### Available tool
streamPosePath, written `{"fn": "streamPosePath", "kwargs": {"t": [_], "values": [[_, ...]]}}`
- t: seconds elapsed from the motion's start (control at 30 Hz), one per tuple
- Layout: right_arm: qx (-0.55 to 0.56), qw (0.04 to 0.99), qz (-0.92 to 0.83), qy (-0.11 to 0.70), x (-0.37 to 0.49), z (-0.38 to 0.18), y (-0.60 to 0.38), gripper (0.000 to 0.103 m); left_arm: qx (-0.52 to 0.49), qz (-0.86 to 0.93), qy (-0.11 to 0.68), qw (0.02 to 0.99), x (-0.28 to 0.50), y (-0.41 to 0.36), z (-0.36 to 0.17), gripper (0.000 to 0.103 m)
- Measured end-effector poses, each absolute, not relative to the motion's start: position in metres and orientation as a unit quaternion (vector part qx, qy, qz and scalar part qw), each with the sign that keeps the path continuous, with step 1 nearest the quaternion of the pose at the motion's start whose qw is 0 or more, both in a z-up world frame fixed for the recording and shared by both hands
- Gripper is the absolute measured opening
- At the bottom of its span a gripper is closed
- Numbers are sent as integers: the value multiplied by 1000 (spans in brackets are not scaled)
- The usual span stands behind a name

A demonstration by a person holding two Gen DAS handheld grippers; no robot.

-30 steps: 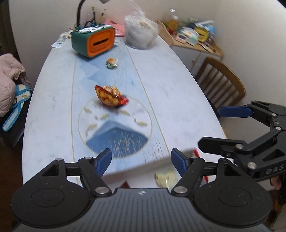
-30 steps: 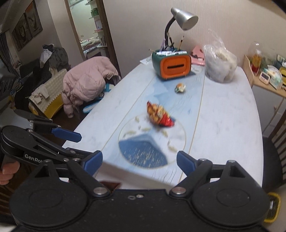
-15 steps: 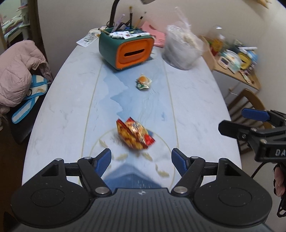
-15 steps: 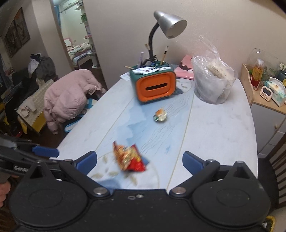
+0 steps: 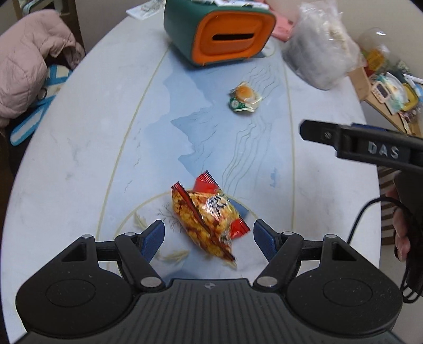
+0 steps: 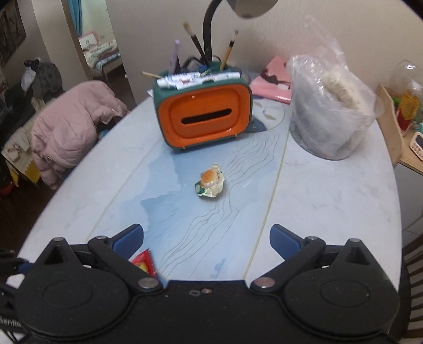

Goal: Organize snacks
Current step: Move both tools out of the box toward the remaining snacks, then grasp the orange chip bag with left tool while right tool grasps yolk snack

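A red and yellow snack bag [image 5: 208, 219] lies on the blue and white table [image 5: 79, 148]. My left gripper [image 5: 208, 238] hangs open just above it, blue pads on either side and not touching. Farther off lies a small wrapped snack with an orange top [image 5: 244, 99]. In the right wrist view that small snack [image 6: 210, 184] lies ahead of my right gripper [image 6: 206, 239], which is open with nothing between its fingers. A red corner of the snack bag [image 6: 144, 262] shows by the right gripper's left finger. The right gripper's finger [image 5: 343, 143] reaches in from the right in the left wrist view.
A green and orange box [image 6: 203, 116] with pens on top stands at the far end under a lamp [image 6: 253, 8]. A clear plastic bag [image 6: 330, 105] sits to its right. A pink jacket [image 6: 68, 129] hangs on a chair at the left; a side shelf [image 5: 386, 87] stands at the right.
Both grippers have moved forward over the table and lower. The snack bag now lies between the left gripper's pads; the small snack is much closer to the right gripper.
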State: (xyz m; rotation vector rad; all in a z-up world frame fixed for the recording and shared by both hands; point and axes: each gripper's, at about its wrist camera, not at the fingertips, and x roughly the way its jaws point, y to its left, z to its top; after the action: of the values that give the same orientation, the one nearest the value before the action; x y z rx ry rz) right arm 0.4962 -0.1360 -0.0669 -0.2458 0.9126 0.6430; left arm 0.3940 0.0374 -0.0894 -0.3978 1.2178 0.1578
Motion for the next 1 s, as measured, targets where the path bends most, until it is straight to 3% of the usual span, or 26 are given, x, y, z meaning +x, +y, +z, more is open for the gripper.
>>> {"fn": "streamPosePath", "kwargs": {"t": [0.33,0.57,0.87,1.0], "values": [[-119,836,296,446,564,-119,-90,102,-213,83,587,776,417,36,-134,74],[-116,840,276,452,589,-157,-65,95,-225,93,591,769,422,39,-151,74],[-119,840,271,455,592,-186,-50,74,-236,94,587,769,423,36,-164,74],[-126,842,278,444,587,-183,-48,51,-233,91,585,771,421,33,-164,73]]}}
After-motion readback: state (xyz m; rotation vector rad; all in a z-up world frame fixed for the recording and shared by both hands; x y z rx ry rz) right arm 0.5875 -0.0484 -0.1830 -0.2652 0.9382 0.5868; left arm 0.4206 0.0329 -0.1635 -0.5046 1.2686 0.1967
